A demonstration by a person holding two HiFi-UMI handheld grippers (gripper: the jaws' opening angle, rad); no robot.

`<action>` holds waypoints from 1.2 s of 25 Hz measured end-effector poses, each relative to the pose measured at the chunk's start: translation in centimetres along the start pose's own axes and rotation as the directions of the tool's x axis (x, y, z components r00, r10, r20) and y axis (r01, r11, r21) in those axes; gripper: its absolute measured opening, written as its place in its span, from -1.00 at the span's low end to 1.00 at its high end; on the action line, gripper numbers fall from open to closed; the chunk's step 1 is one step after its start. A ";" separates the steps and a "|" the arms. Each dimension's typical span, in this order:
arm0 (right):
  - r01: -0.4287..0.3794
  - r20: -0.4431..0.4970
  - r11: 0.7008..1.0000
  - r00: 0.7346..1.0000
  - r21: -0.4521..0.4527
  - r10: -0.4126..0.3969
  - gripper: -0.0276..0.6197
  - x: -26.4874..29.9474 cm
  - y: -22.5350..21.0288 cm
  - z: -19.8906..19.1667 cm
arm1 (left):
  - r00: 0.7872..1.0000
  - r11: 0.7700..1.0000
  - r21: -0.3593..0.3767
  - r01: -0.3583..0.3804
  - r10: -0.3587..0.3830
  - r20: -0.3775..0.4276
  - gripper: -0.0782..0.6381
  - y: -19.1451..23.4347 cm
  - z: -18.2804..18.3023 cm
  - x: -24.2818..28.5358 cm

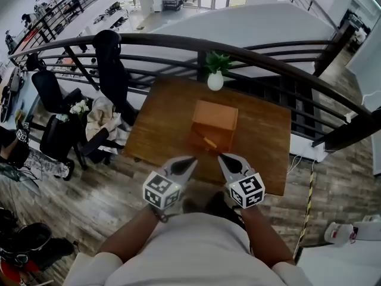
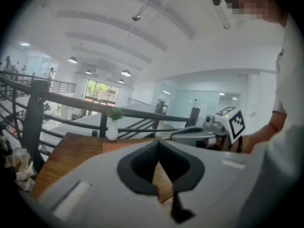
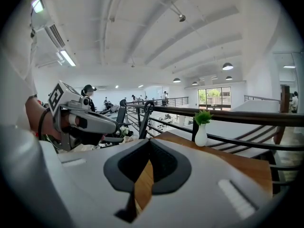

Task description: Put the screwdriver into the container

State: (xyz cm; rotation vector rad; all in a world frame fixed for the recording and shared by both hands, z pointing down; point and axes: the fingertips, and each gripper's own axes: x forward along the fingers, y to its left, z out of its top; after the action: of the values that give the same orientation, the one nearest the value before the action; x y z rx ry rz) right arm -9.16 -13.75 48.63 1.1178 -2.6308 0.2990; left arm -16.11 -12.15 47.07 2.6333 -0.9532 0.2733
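Both grippers hang over the table's near edge, side by side, and neither carries anything. The left gripper (image 1: pixel 190 160) has its jaws together, with only a sliver of wood grain showing through the slit in its own view. The right gripper (image 1: pixel 223 158) has its jaws pressed together the same way. The screwdriver (image 1: pixel 209 142), a thin pale-orange stick in the head view, lies on the table (image 1: pixel 262 142) just in front of the container (image 1: pixel 215 117), on the side facing the near edge. It seems to touch or nearly touch the box's front wall. The container, an orange-brown box, stands about mid-table; whether its top is open cannot be told. A white vase (image 1: pixel 215 80) with a green sprig stands at the far edge, well apart.

The step in hand looks like the reach for the screwdriver. To do it well, one gripper should spread its jaws before arriving, come down across the shaft rather than along it, and close on the end farther from the box wall, so the box is not shoved. The other gripper can steady the container.
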 end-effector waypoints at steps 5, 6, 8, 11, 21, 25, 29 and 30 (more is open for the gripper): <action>-0.013 0.010 1.000 1.000 -0.017 0.014 -0.89 -1.9 1.1 0.3 | 1.000 1.000 -0.007 -0.006 0.006 0.011 -0.77 -1.3 -0.4 -1.0; -0.019 0.016 1.000 1.000 -0.019 0.019 -0.89 -2.4 1.3 0.4 | 1.000 1.000 -0.012 -0.011 0.011 0.015 -0.77 -1.6 -0.5 -1.2; -0.034 0.029 0.999 0.999 -0.021 0.034 -0.89 -3.4 1.8 0.6 | 0.999 0.999 -0.026 -0.023 0.024 0.033 -0.77 -2.3 -0.5 -1.6; -0.065 0.040 0.998 0.997 -0.025 0.065 -0.89 -4.9 2.3 0.7 | 0.998 0.998 -0.042 -0.045 0.047 0.052 -0.77 -3.7 -0.4 -1.5; -0.144 0.032 0.989 0.989 -0.029 0.145 -0.89 -13.8 3.7 -3.3 | 0.994 0.995 -0.038 -0.092 0.094 0.050 -0.77 -12.5 -3.3 -0.8; -0.156 0.035 0.987 0.987 -0.028 0.157 -0.89 -16.8 4.0 -4.5 | 0.993 0.994 -0.044 -0.102 0.104 0.046 -0.77 -15.6 -4.5 -0.9; -0.169 0.037 0.985 0.985 -0.032 0.170 -0.89 -20.2 4.6 -5.4 | 0.993 0.994 -0.033 -0.102 0.104 0.049 -0.77 -19.0 -5.2 -1.1; -0.173 0.039 0.984 0.984 -0.030 0.174 -0.89 -21.0 4.7 -5.6 | 0.993 0.994 -0.029 -0.103 0.104 0.051 -0.77 -19.7 -5.3 -1.2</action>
State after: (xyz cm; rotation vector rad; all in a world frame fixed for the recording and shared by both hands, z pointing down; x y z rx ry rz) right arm 2.36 5.18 46.77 0.8967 -2.7662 0.2767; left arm -4.56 4.74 47.00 2.5830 -1.1047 0.2163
